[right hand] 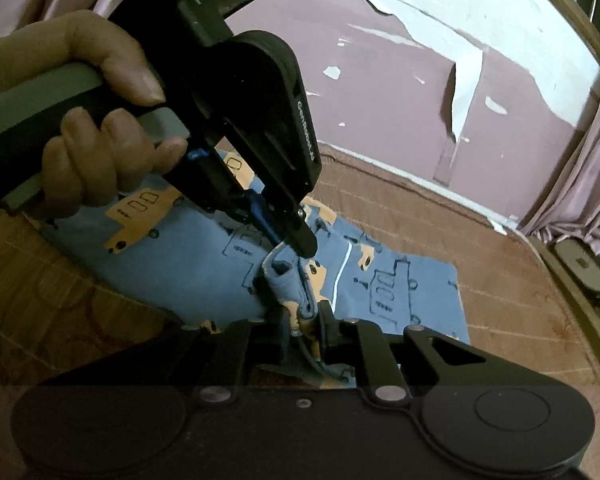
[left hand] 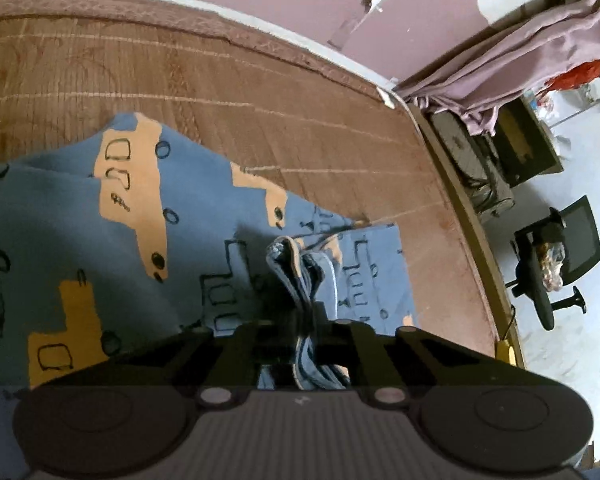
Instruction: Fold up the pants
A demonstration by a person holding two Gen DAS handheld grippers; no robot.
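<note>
Two grippers we hold pinch bunched hems of the blue truck-print pants [left hand: 204,208] on the brown mat [left hand: 228,80]: left gripper [left hand: 306,320] and right gripper [right hand: 306,320] both clamped narrow on cloth, and only the right view shows our left hand [right hand: 88,136].

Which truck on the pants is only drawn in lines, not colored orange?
On the blue pants, the outline truck right of the white stripe is just dark lines. The orange truck near the hand is filled in.
</note>
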